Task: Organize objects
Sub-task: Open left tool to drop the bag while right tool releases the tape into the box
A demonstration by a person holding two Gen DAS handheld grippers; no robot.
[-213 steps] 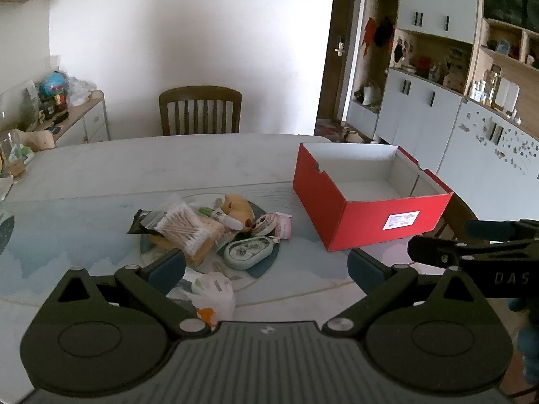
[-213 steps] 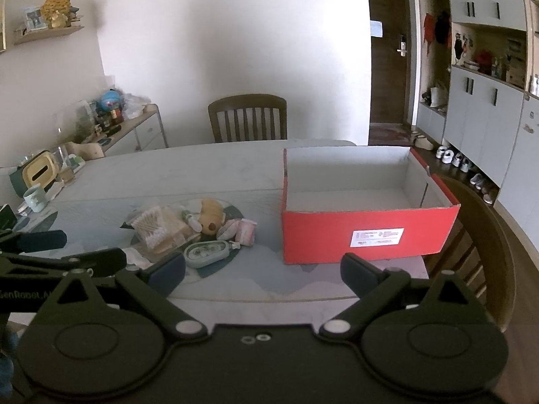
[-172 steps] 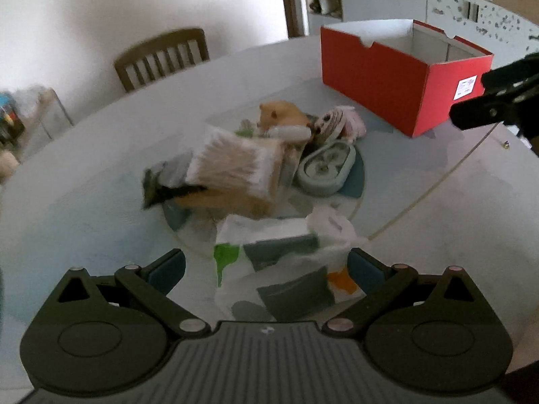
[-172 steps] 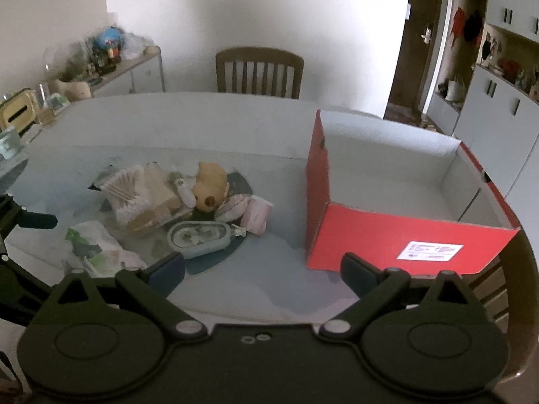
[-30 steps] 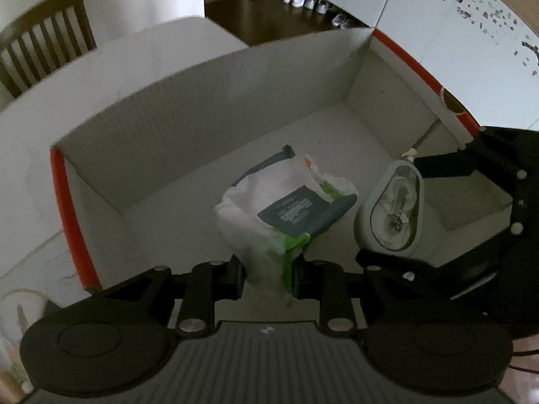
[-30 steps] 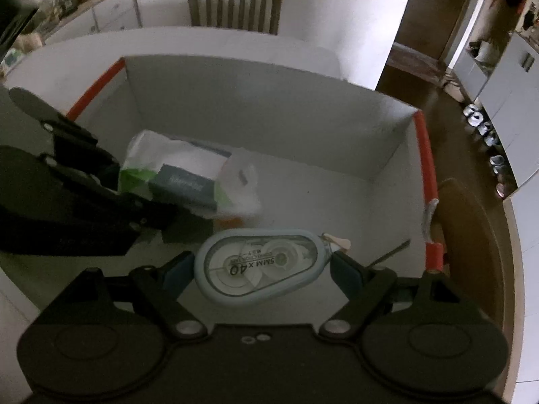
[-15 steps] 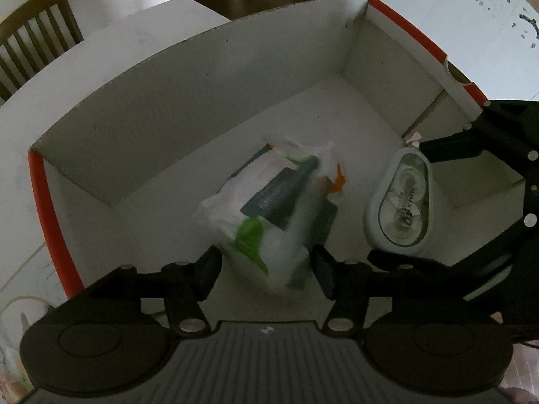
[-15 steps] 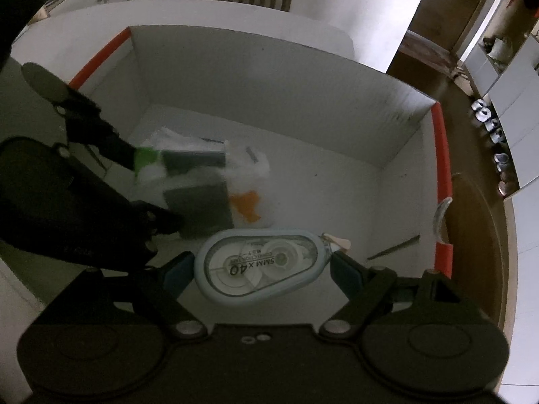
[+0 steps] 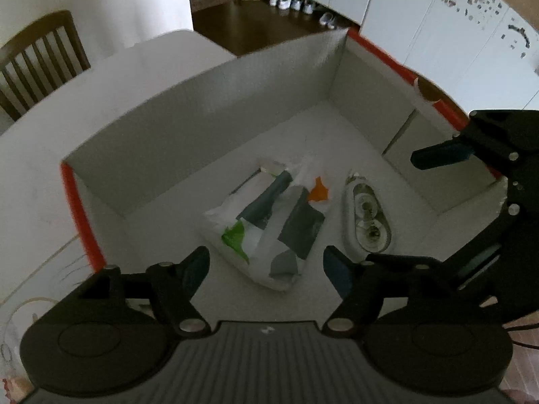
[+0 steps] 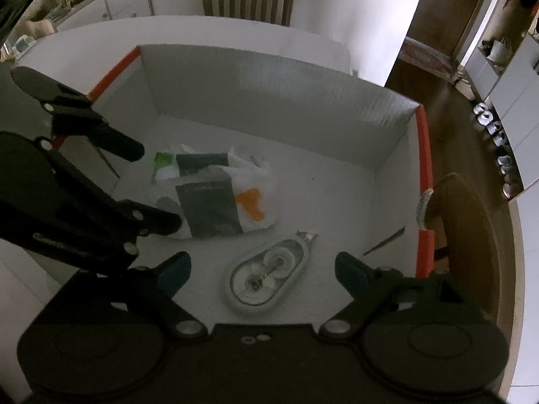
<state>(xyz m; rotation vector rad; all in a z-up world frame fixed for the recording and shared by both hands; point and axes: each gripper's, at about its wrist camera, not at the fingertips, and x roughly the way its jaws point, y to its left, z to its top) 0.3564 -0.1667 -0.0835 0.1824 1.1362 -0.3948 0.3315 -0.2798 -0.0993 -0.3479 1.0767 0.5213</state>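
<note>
Drop-off step, both items down. White plastic bag w/ grey, green and orange print (image 9: pixel 269 225) lies on floor of red cardboard box w/ white inside (image 9: pixel 276 77), pale oval correction-tape dispenser (image 10: pixel 269 272) just beside it, apart. Left gripper (image 9: pixel 266 266): jaws opening, about mid-width, bag below but not pinched. Right gripper (image 10: pixel 262 269): jaws opening, near full width, dispenser under the gap, pads clear of it. Next, imo: lift both straight out past box walls, fetch whatever's left on the table.
</note>
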